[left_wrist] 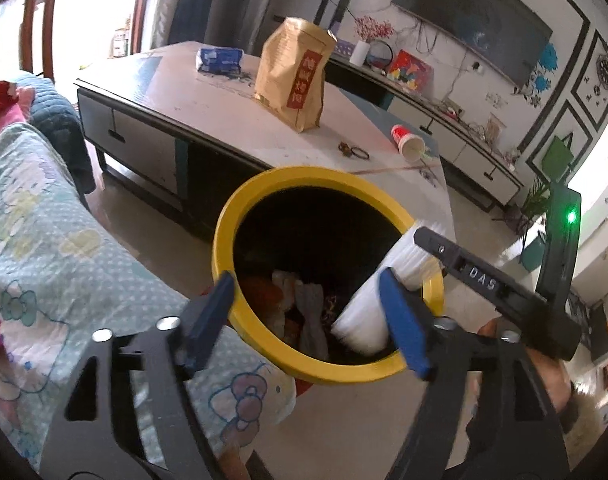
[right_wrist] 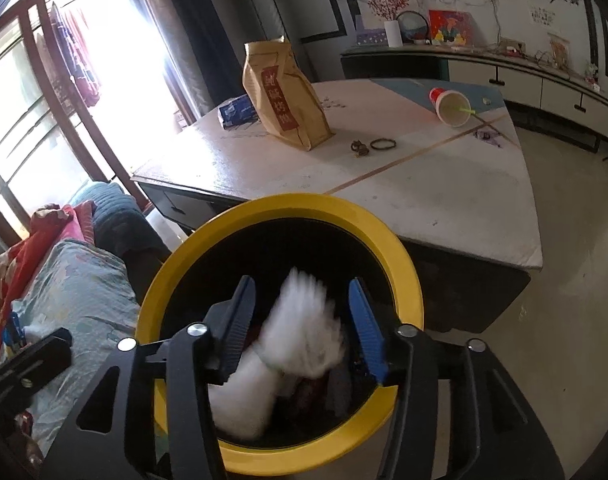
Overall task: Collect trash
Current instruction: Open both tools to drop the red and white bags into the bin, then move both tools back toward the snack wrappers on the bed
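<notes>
Blurred white cups [right_wrist: 300,328] between spread right gripper [right_wrist: 300,320] fingers, above yellow-rimmed bin [right_wrist: 408,280]

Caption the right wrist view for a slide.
Open right gripper above the yellow-rimmed bin, white cups blurred between its fingers.

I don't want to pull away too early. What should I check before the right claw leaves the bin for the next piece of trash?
1. Right claw open: ok.
2. White cups free of its fingers: cannot tell, they are blurred between them.
3. Cups fully inside the bin: cannot tell, their upper end is at the rim.
4. Left claw open and empty: ok.
5. Next trash in sight: ok, red paper cup lies on the table.
</notes>
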Demonstrator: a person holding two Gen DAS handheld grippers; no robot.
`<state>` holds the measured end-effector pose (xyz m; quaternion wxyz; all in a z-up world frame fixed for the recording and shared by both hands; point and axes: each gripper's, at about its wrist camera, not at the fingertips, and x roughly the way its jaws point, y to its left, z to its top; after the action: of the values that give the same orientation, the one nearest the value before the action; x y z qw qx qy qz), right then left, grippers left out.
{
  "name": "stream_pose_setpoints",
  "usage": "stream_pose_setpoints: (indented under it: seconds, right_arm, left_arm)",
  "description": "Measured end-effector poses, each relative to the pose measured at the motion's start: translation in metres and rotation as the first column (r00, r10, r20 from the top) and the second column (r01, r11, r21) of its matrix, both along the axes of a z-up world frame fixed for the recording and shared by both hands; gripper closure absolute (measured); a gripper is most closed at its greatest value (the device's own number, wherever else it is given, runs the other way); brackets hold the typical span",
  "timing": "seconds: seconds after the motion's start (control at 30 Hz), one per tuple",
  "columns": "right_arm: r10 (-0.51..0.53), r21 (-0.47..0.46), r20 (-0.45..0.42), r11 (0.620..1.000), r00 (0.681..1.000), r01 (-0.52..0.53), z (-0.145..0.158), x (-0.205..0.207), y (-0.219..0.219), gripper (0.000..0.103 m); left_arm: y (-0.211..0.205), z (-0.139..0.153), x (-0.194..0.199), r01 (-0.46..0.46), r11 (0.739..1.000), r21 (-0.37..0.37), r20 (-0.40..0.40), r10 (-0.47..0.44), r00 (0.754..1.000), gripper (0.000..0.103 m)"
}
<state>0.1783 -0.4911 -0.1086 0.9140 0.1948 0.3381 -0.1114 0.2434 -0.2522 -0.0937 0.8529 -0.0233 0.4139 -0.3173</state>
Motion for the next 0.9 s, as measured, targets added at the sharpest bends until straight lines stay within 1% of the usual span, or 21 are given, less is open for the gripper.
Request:
stream_pose_setpoints:
  seconds: [0.07,0.13,0.27,0.43,0.67,0.9]
  right_arm:
    - [0.005,-0.008,0.009,1.0,1.0,-0.005,0.004,-0.002,0.004,0.05]
    - [0.013,-0.01,0.018,1.0,1.0,-0.013,0.007,-0.004,0.007,0.048]
    - [0.022,-0.009,0.041,1.0,0.999,-0.022,0.017,-0.008,0.015,0.043]
    - [0.051,-0.011,0.071,0.999,0.996,-0.05,0.03,-0.015,0.029,0.036]
    - [0.096,-0.03,0.105,0.995,0.99,-0.093,0.047,-0.02,0.055,0.031]
    - [0.143,-0.051,0.133,0.989,0.981,-0.138,0.062,-0.025,0.08,0.027]
  left_arm:
    - [0.003,0.006,-0.003,-0.013,1.0,-0.006,0.015,0.013,1.0,0.029]
    - [0.01,0.014,-0.009,-0.032,0.999,-0.014,0.04,0.033,0.999,0.018]
    - [0.022,0.025,-0.015,-0.064,0.997,-0.033,0.059,0.066,0.996,0.011]
    - [0.038,0.041,-0.023,-0.111,0.992,-0.057,0.091,0.115,0.989,0.011]
    - [0.065,0.058,-0.036,-0.171,0.983,-0.07,0.142,0.18,0.973,0.011]
    - [0.094,0.069,-0.042,-0.222,0.972,-0.082,0.173,0.233,0.957,0.011]
